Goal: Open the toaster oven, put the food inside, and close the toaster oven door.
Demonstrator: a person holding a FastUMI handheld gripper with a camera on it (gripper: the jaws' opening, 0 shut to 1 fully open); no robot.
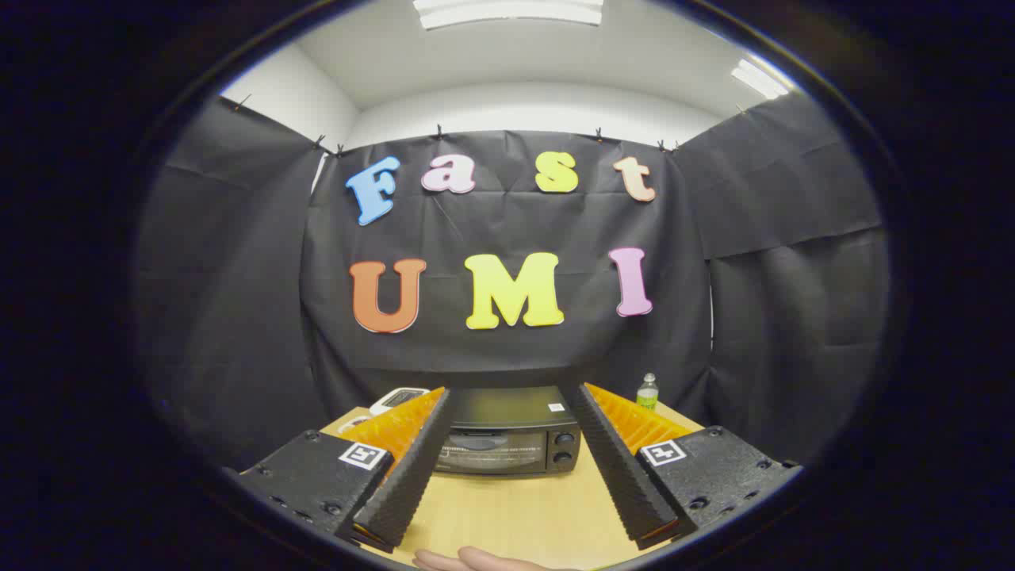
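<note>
A light wooden table [507,515] is seen below and ahead of the gripper, set against the black cloth wall of the booth; its far edge is met by the cloth, and its far right corner is seen beside the right finger. A black toaster oven [507,432] is stood on the table toward the far edge, roughly midway along it; its door is seen shut, a glass front is shown on the left of its face, and two round knobs [564,447] are stacked on the right of that face. The gripper [507,412] is held above the table with its fingers spread wide apart, nothing being pinched between them; the oven is framed between the fingertips and lies beyond them. A white device [399,398] is partly hidden behind the left finger, near the far left corner of the table; what it is cannot be told. A small clear bottle [648,392] with greenish contents is stood upright near the far right corner, right of the oven and apart from it. Part of a hand [468,561] is glimpsed at the near edge of the table, below the fingers.
</note>
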